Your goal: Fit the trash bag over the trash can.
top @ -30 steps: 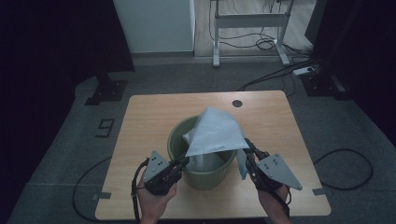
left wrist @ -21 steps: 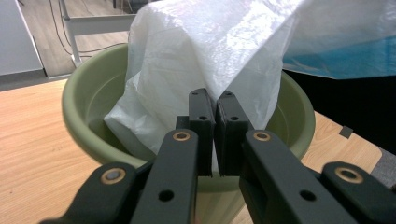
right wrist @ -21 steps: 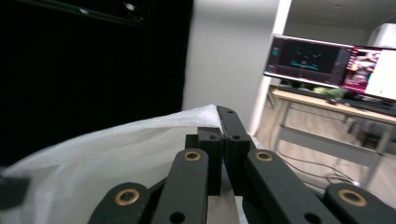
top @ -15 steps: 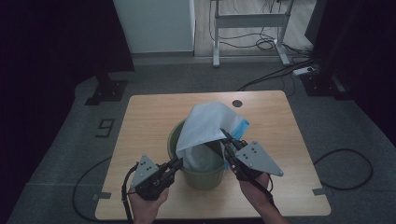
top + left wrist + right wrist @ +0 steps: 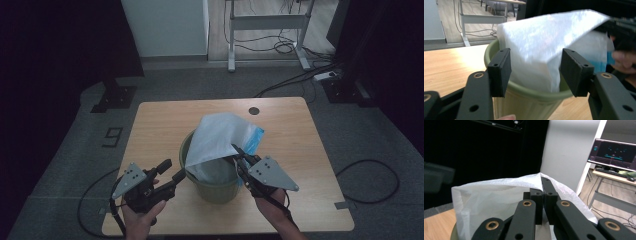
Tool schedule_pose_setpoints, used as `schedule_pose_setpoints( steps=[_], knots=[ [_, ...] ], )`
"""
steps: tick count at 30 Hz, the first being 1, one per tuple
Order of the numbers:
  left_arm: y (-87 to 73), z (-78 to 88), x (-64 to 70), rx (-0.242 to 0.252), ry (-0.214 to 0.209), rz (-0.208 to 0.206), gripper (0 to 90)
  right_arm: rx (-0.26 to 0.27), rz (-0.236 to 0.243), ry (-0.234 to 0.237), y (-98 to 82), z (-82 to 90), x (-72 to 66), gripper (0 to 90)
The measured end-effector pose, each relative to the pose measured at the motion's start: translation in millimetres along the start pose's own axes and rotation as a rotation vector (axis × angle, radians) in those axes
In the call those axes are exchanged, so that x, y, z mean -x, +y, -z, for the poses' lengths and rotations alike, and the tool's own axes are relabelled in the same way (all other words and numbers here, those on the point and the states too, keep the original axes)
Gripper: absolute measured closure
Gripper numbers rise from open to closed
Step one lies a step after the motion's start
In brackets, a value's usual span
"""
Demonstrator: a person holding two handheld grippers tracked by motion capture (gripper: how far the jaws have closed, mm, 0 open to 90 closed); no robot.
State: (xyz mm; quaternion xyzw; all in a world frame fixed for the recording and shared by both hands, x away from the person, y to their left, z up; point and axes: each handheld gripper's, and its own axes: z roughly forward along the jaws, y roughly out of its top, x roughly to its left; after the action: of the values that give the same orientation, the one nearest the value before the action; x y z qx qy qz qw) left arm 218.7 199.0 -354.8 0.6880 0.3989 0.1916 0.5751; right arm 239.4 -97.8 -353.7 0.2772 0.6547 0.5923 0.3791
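The left gripper [image 5: 176,177] has fingers [image 5: 499,71] standing apart with nothing pinched, its jaws having just been opening beside the near-left rim of the green bin [image 5: 217,187], while the right gripper [image 5: 239,155] is clamped tight on the white bag [image 5: 217,137] draped over the bin's mouth at the table's [image 5: 155,125] middle. I judge the step to be lining the bin: next the left must retake the bag's near-left edge and draw it over the rim. Against a second ago, the left has let go and backed off to the left, and the bag lies lower.
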Motion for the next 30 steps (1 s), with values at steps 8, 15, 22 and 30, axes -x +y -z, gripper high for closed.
schedule_pose_setpoints(
  steps=[8,15,22,30],
  knots=[
    [10.6,-19.0,-12.6,-0.047,-0.02,0.046,37.0,-0.018,0.03,0.039,-8.1,-1.7,-7.7,88.3],
    [6.4,-35.3,-26.4,-0.126,-0.026,0.065,35.5,-0.025,0.044,0.07,-14.3,-2.6,-14.7,88.3],
    [-1.5,-34.2,-27.2,-0.151,-0.025,0.058,44.7,-0.032,0.059,0.103,-18.0,-4.5,-23.7,88.3],
    [-8.4,-29.4,-26.2,-0.159,0.006,0.02,65.5,-0.035,0.068,0.131,-20.3,-8.0,-33.2,88.2]
  ],
)
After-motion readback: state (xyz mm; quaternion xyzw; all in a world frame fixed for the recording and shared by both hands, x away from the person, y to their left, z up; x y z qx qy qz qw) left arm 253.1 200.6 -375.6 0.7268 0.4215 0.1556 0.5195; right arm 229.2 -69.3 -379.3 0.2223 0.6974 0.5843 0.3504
